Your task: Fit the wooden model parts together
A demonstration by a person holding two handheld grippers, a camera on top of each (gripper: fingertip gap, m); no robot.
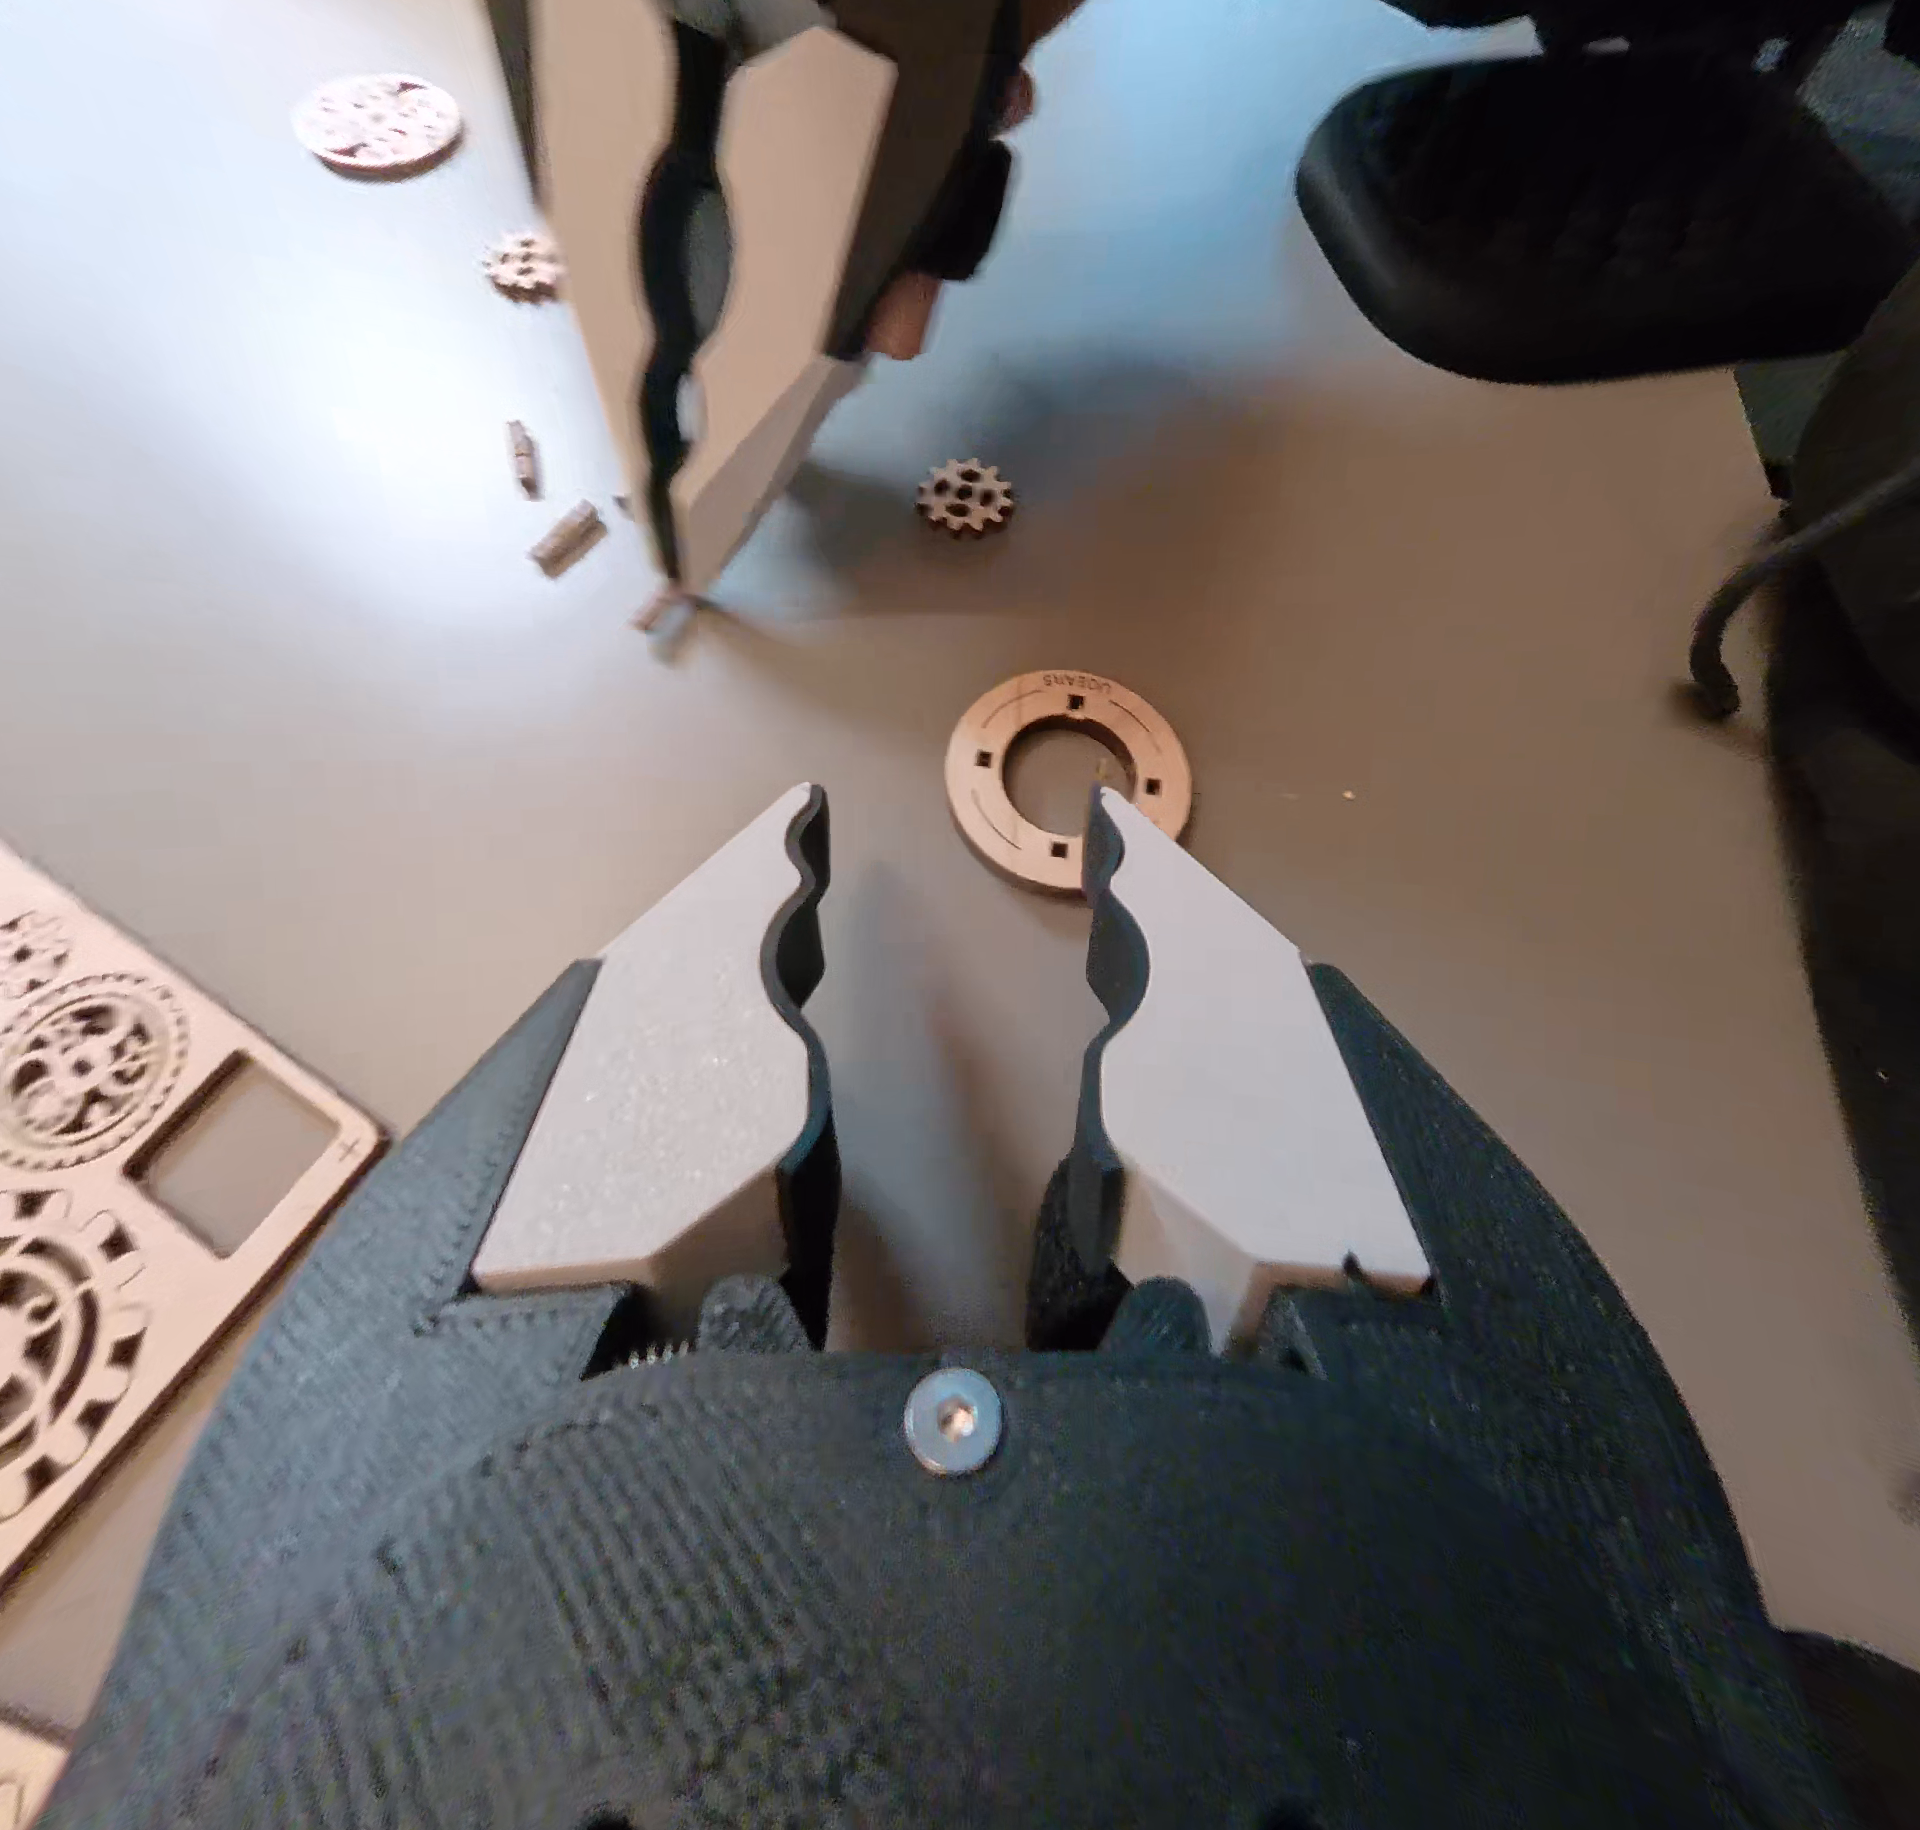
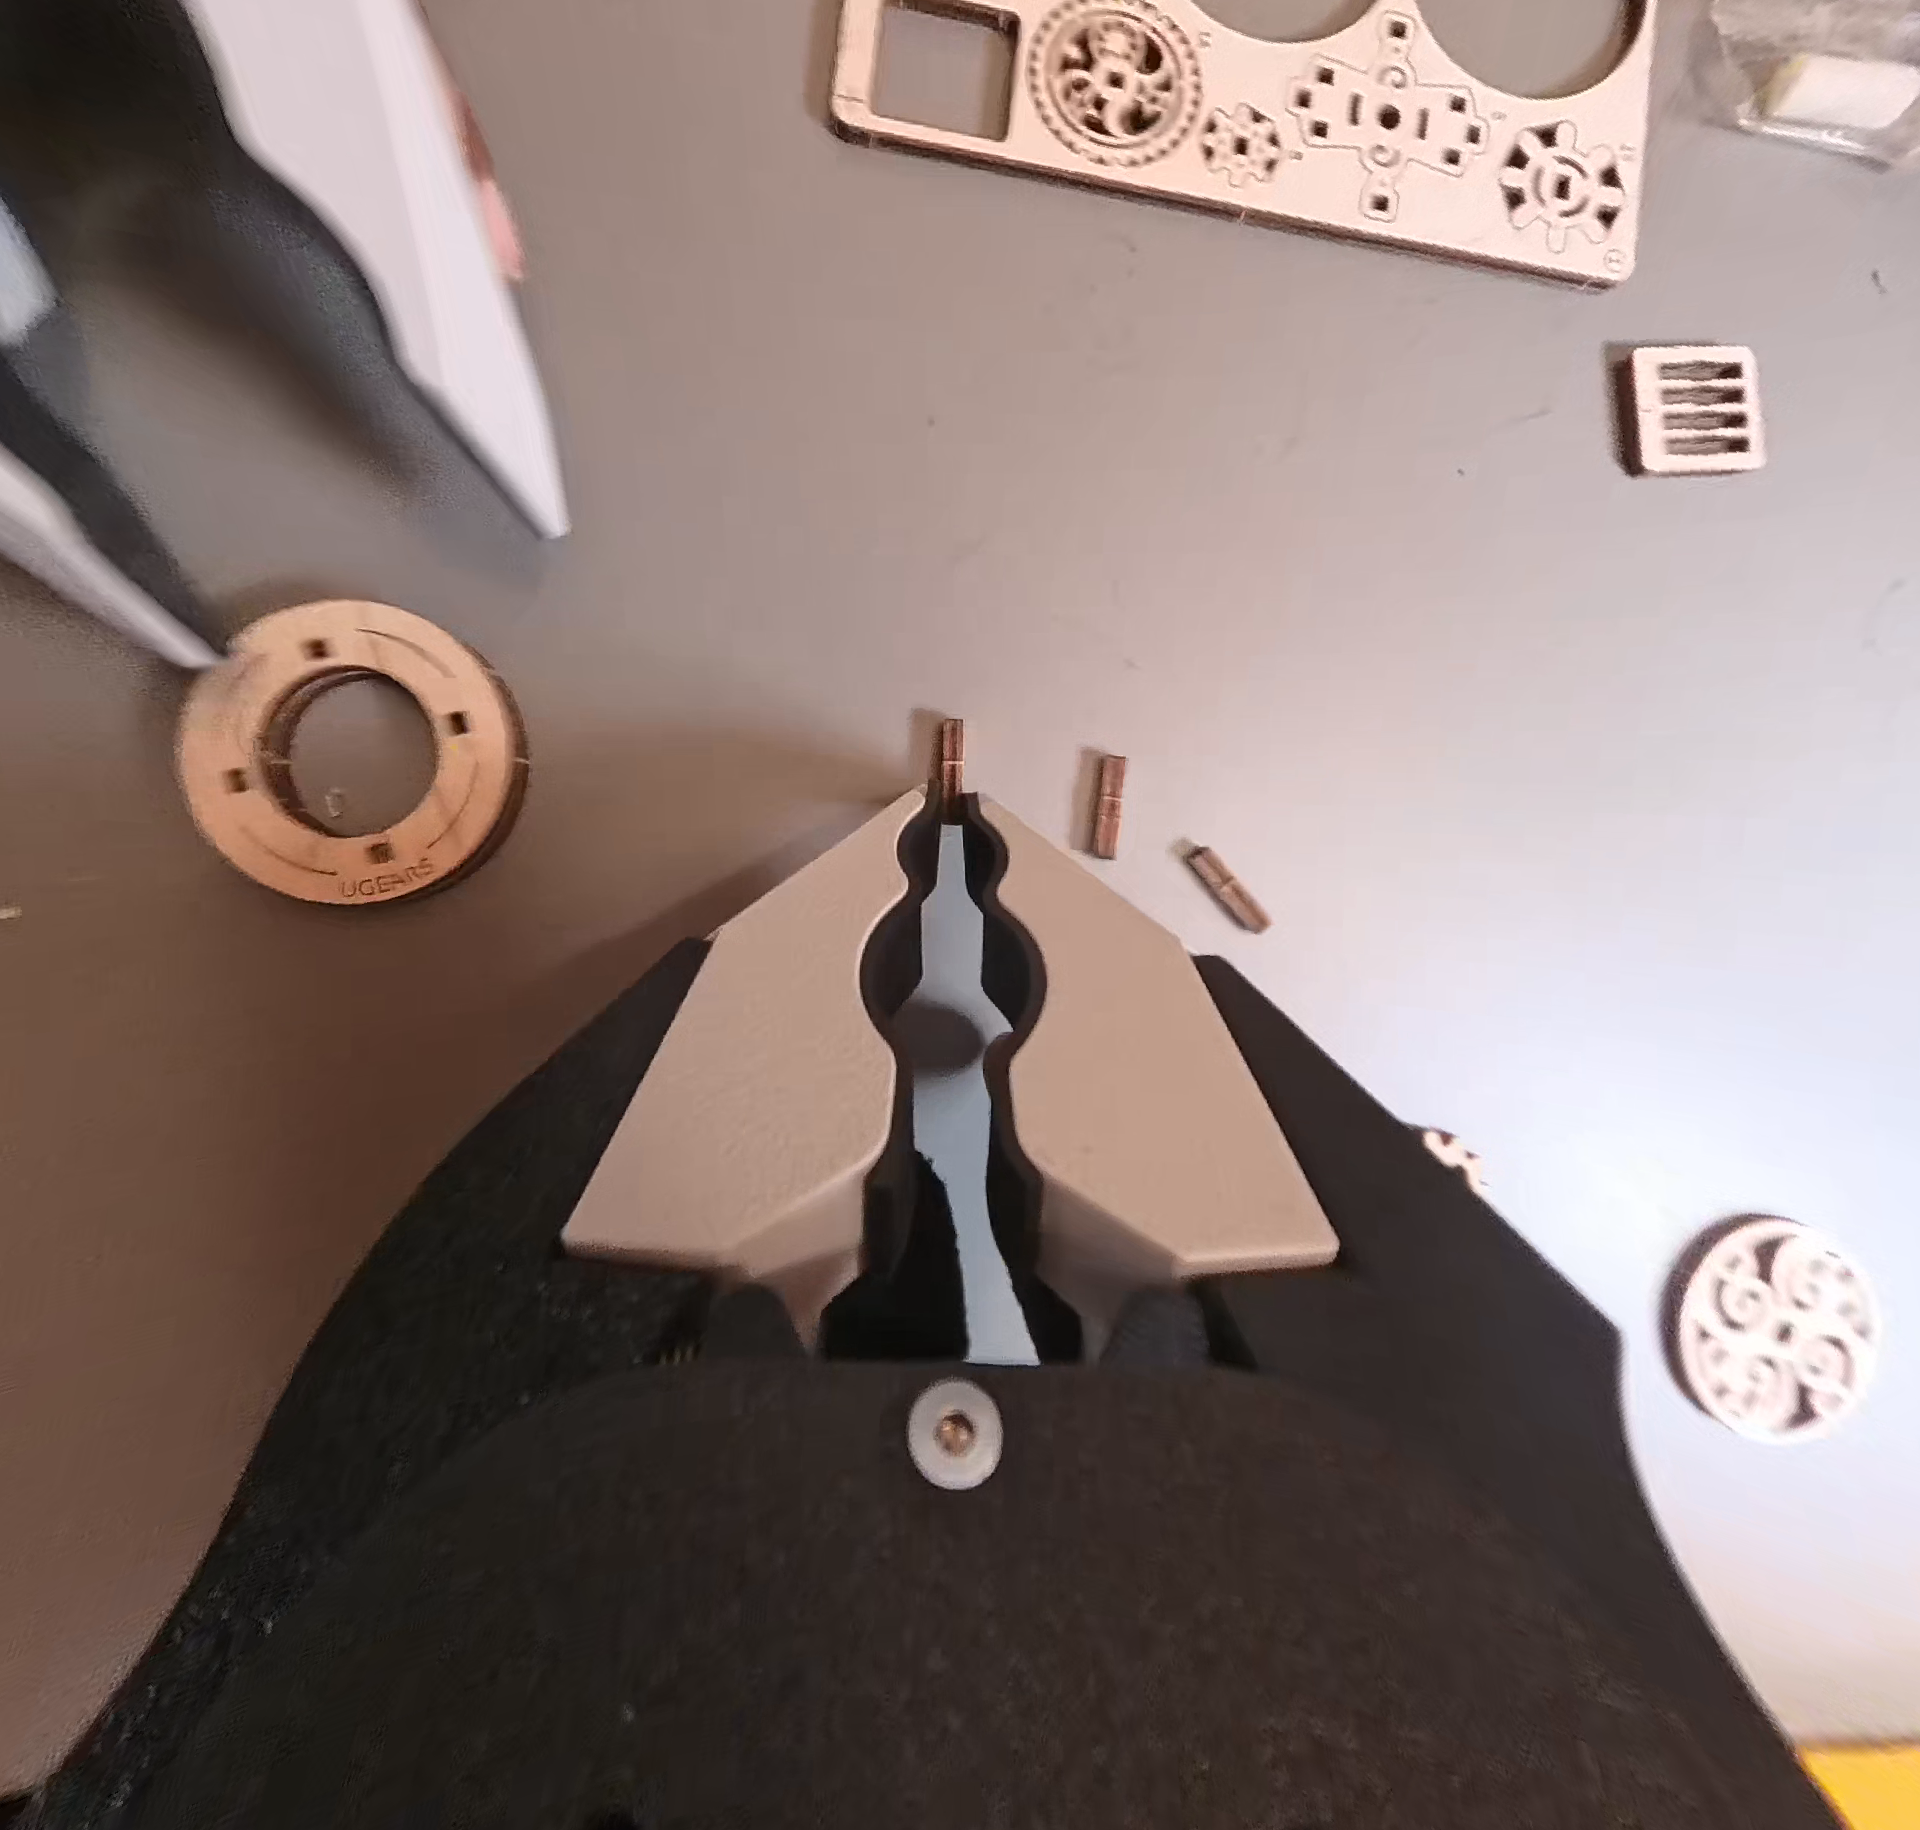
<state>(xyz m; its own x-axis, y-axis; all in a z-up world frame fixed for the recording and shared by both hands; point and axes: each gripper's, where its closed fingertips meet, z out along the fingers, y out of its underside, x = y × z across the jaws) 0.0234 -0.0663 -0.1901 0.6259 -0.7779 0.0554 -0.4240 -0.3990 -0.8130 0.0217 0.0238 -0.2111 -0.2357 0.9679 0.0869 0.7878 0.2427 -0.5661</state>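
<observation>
My right gripper [image 2: 951,798] is shut on a small wooden peg [image 2: 953,754], which sticks out past the tips close to the grey table. The left wrist view shows that gripper [image 1: 670,585] farther off, with the peg [image 1: 660,619] at its tips. My left gripper [image 1: 958,809] is open and empty, low over the table. Its right fingertip [image 1: 1099,809] overlaps a flat wooden ring [image 1: 987,804]. In the right wrist view one left fingertip [image 2: 203,650] is at the edge of the ring [image 2: 416,850].
Two loose pegs [image 2: 1110,804] [image 2: 1226,887] lie to the right of my right gripper. A cut wooden parts sheet [image 2: 1247,170], a slatted square piece [image 2: 1694,409] and a patterned disc [image 2: 1777,1339] lie around. Small gears [image 1: 964,497] [image 1: 523,266] lie farther off. A black chair [image 1: 1558,222] stands beyond the table.
</observation>
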